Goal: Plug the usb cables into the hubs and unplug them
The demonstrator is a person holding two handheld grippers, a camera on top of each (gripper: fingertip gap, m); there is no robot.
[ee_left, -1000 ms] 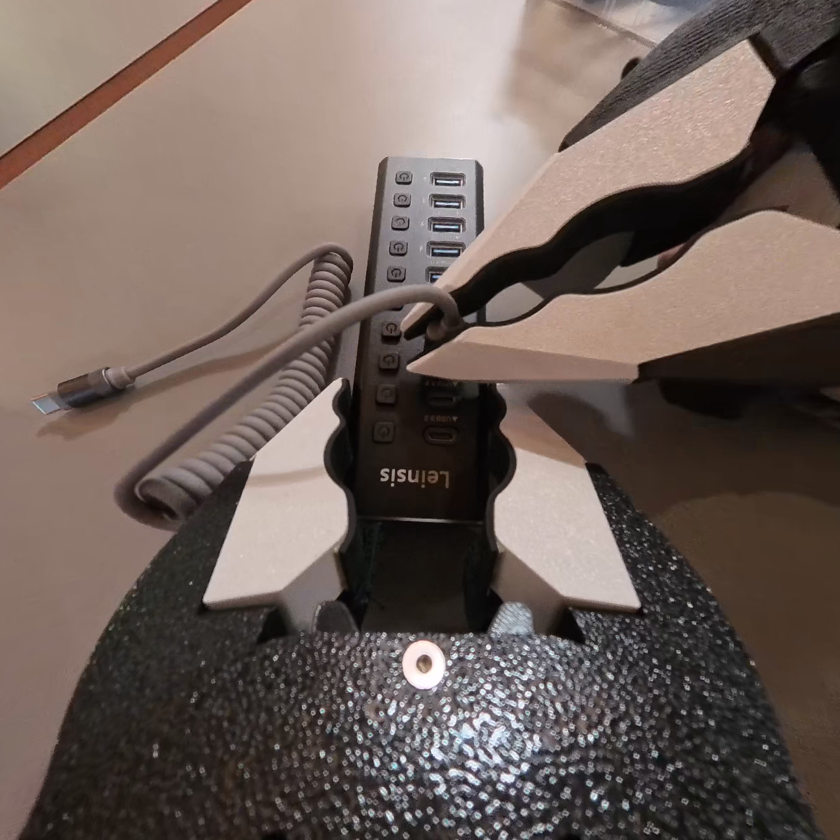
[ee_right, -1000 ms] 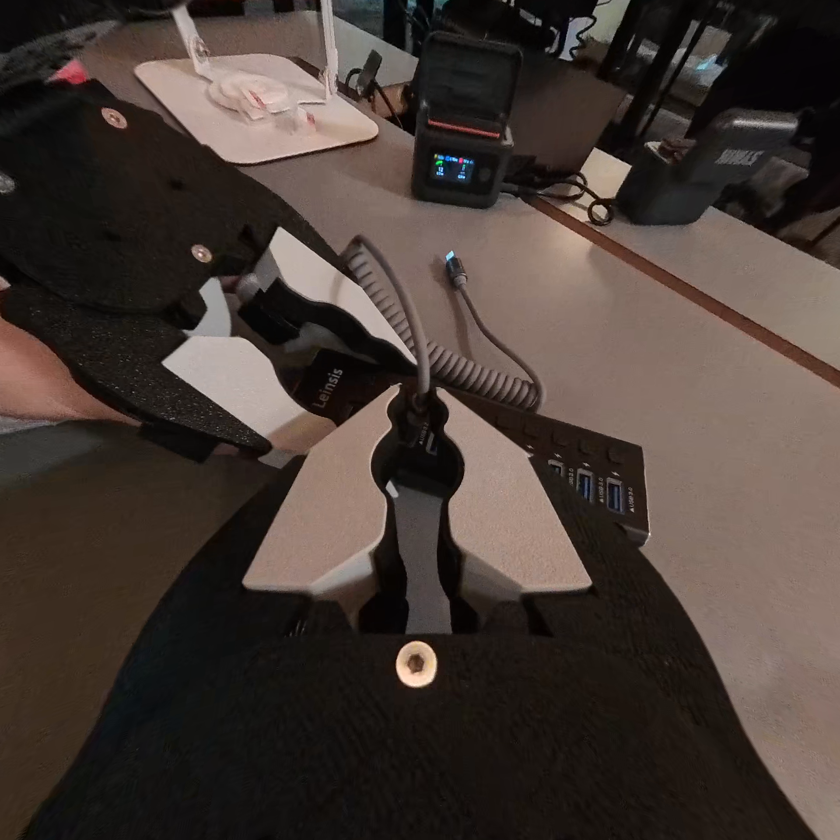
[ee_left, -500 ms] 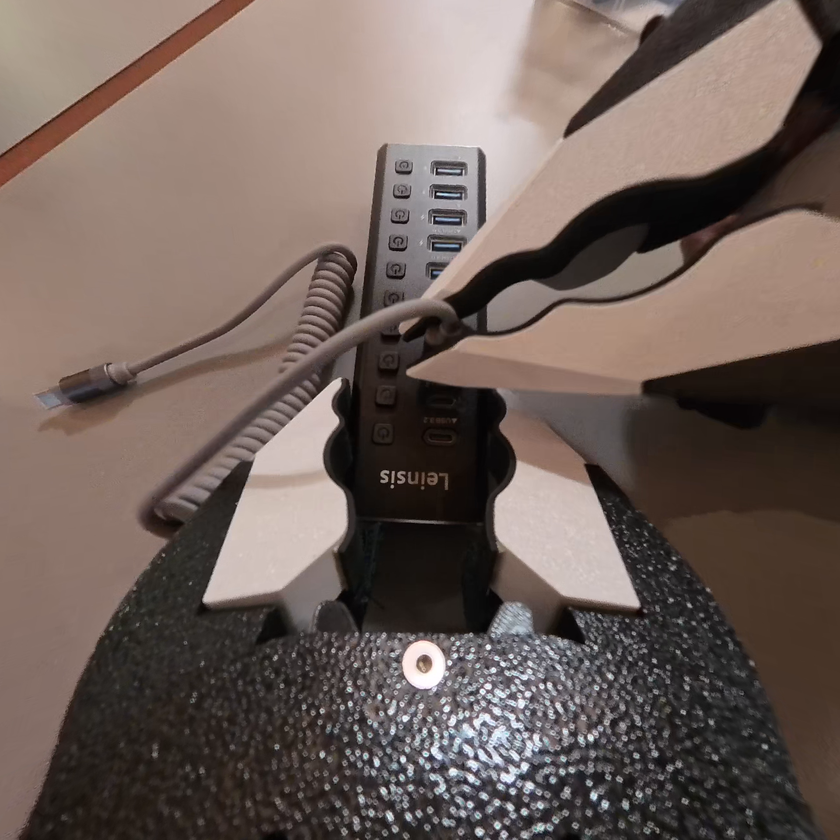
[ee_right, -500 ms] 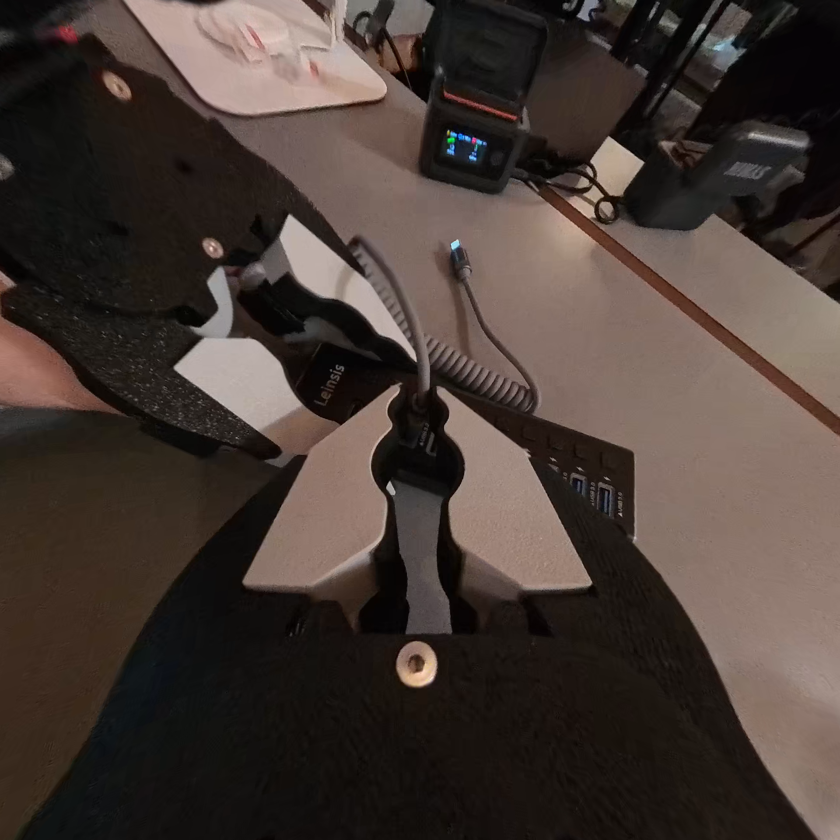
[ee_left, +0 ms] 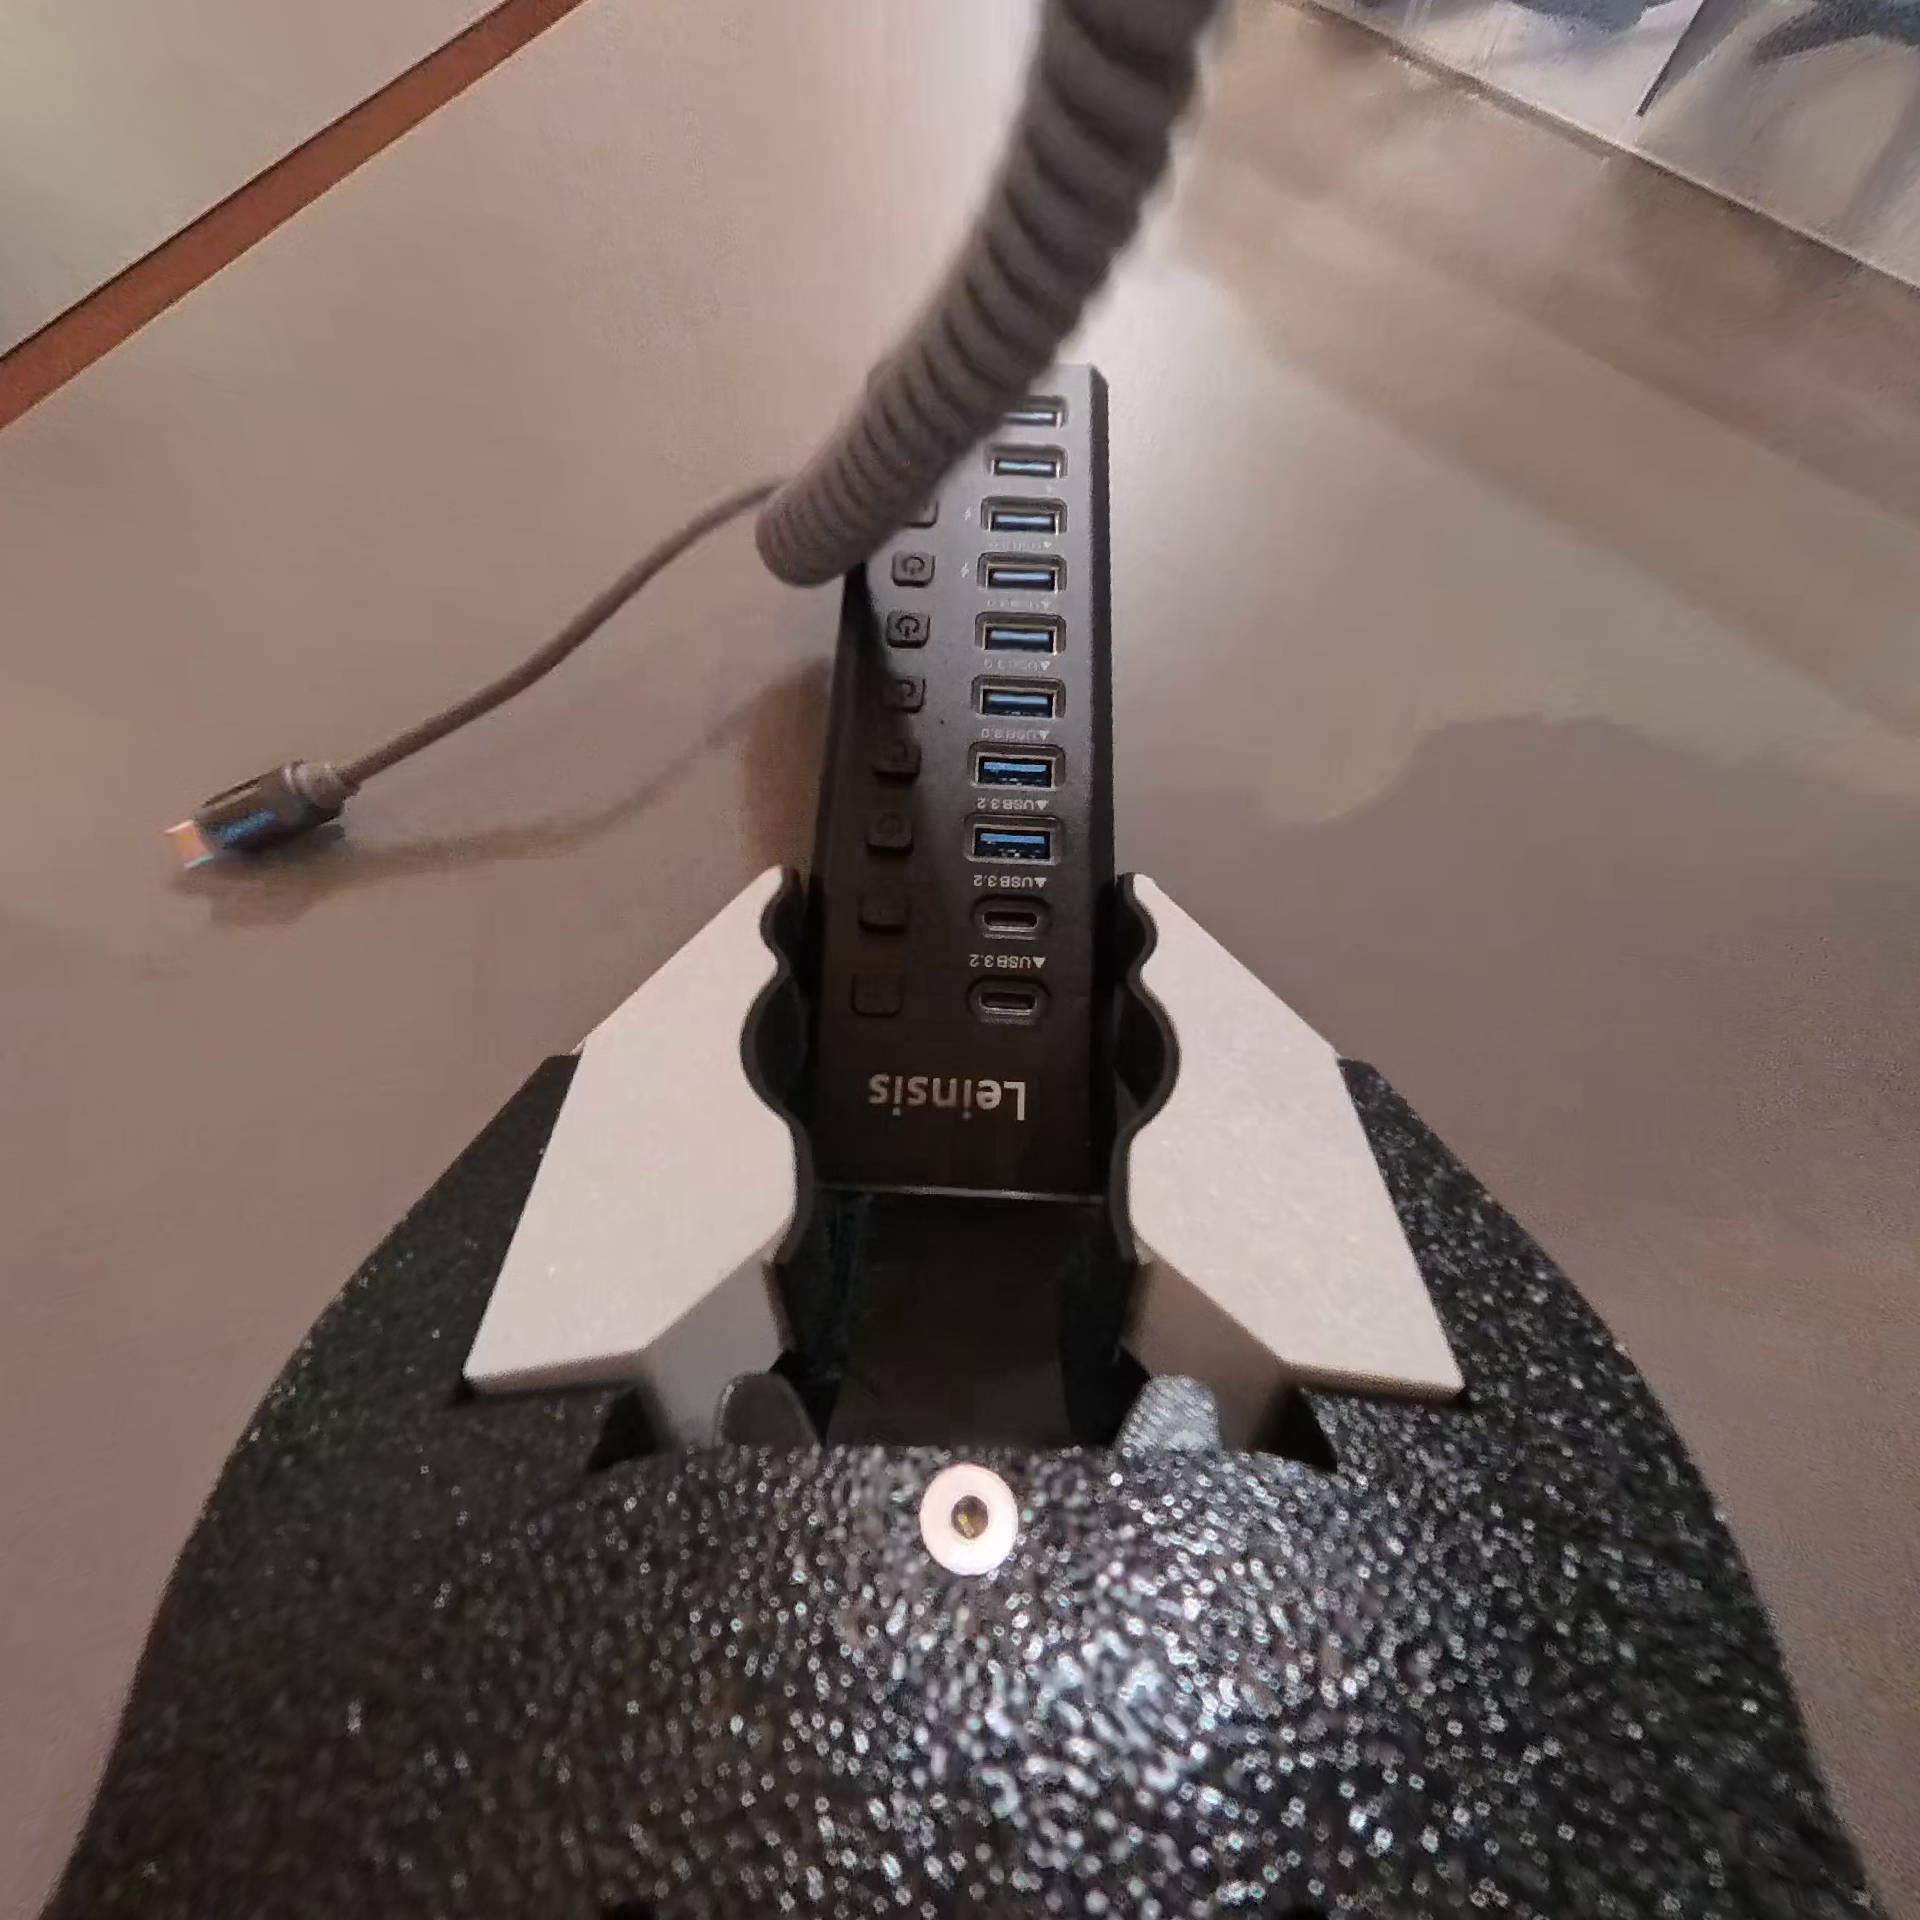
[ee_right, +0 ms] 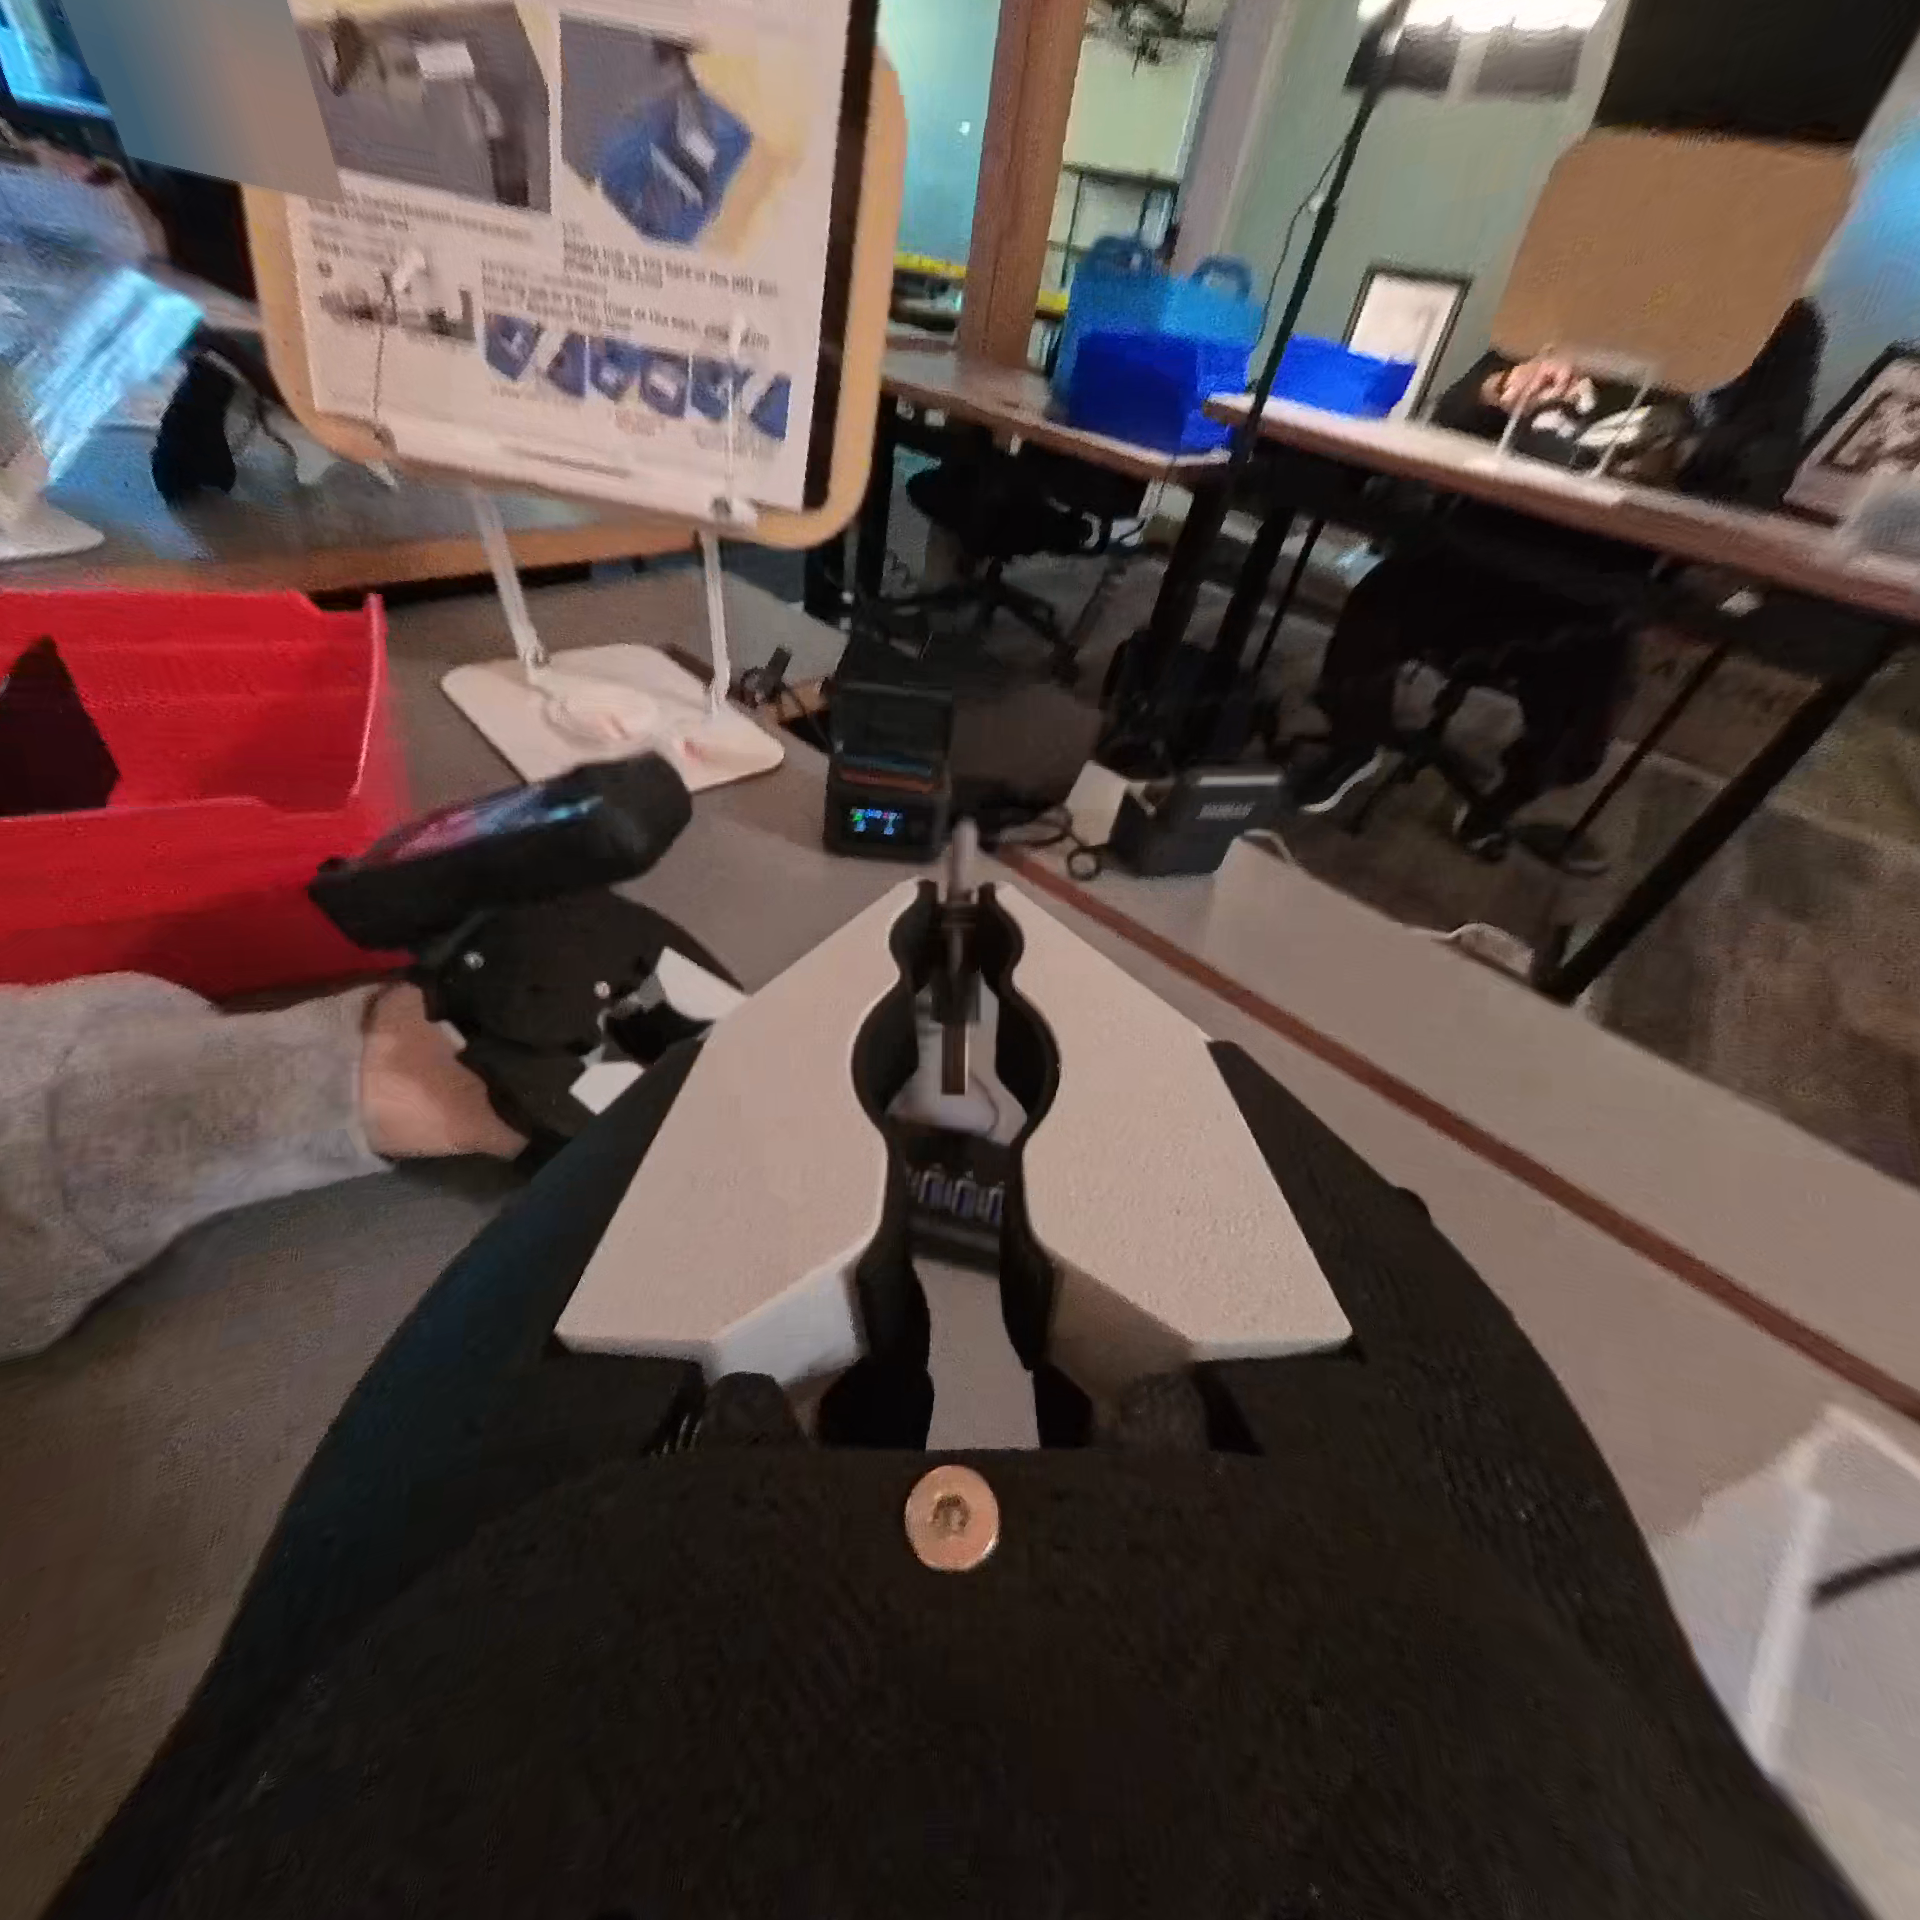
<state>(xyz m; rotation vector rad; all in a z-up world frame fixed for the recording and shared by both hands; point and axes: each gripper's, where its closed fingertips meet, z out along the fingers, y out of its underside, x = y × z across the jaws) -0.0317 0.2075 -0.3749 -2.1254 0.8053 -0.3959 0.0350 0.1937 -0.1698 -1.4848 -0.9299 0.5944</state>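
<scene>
Left wrist view: camera low behind the left tongs (ee_left: pixel 956 1049), very near the surface (ee_left: pixel 1455 727), facing along the black hub (ee_left: pixel 956 831) lengthwise. Right wrist view: camera raised behind the right tongs (ee_right: pixel 956 914), facing level across the surface (ee_right: pixel 1299 1039) toward the room beyond. Shared by the 2 views: the surface and the left tongs (ee_right: pixel 686 1013), seen from outside at the left.

A red bin (ee_right: pixel 187 769) sits left of a blurred, possibly printed sign board (ee_right: pixel 561 260).
</scene>
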